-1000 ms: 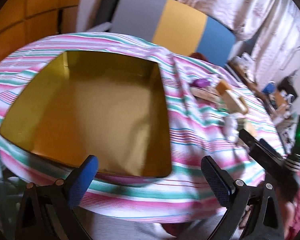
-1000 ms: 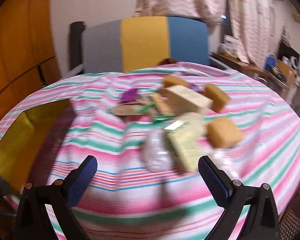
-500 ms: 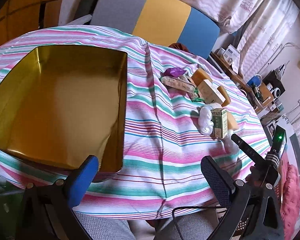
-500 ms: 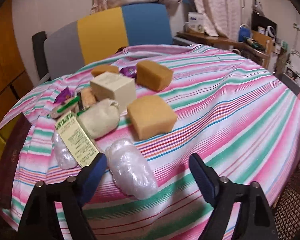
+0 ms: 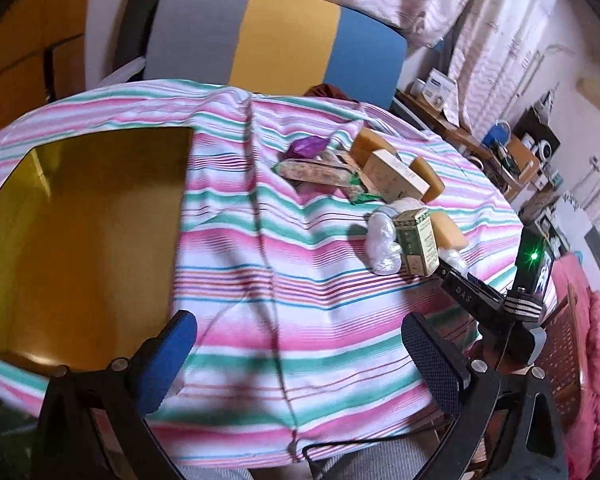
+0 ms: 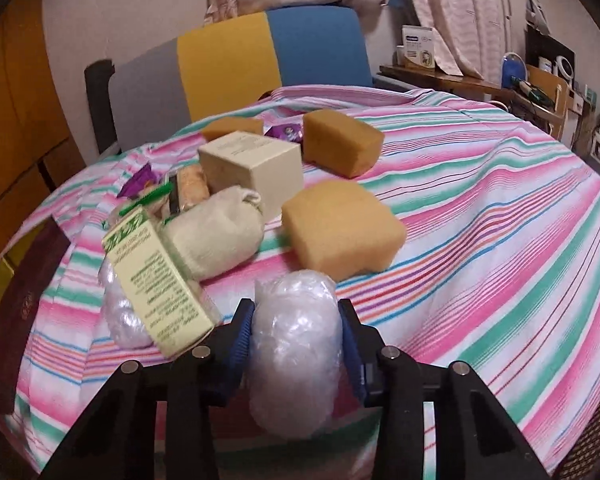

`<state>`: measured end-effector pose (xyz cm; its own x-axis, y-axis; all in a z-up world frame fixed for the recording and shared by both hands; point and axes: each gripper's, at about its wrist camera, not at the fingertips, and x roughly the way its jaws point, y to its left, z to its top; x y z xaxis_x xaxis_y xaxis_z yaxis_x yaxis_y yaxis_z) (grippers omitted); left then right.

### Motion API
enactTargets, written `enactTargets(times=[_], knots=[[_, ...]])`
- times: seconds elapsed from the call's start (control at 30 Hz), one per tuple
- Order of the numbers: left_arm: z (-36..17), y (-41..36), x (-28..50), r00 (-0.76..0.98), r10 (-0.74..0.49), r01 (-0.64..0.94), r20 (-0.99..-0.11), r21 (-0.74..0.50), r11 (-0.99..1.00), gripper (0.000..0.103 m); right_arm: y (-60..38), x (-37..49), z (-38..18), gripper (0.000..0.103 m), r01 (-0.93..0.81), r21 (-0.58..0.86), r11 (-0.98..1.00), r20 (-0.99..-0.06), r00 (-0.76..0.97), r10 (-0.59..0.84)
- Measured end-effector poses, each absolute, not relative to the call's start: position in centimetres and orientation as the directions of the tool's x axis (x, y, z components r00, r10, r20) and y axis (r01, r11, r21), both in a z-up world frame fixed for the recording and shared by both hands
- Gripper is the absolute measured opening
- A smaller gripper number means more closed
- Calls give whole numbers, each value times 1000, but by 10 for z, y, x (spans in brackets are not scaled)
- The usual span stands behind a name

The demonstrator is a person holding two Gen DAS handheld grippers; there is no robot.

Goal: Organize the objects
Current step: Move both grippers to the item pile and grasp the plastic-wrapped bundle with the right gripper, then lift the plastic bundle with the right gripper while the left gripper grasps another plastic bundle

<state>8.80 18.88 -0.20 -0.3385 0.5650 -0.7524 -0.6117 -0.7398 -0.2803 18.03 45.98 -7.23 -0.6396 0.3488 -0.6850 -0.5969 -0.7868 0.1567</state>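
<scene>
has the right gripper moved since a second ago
Yes. The right gripper has come forward and down toward the pile, past the green box, and is closing on the plastic-wrapped bundle.

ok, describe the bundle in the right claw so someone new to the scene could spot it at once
On the striped tablecloth, go to the near end of the pile, just in front of the nearest tan sponge. The clear plastic-wrapped bundle lies there, with the right claw closing on it. A similar bundle lies left, half under the green-printed box, ungripped.
</scene>
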Motion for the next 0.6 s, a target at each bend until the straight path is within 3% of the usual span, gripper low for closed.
enactTargets(times=[0.2, 0.53, 0.6], knots=[[-14, 231, 78, -315, 576, -642, -754, -278, -714, 103, 456, 180, -78, 41, -593, 141, -793, -644, -663, 381], [-61, 324, 61, -313, 519, -743, -796, -135, -655, 103, 456, 180, -81, 41, -587, 149, -796, -630, -677, 381], [-68, 331, 56, -308, 537, -740, -785, -157, -654, 102, 456, 181, -82, 41, -586, 155, -795, -623, -683, 382]])
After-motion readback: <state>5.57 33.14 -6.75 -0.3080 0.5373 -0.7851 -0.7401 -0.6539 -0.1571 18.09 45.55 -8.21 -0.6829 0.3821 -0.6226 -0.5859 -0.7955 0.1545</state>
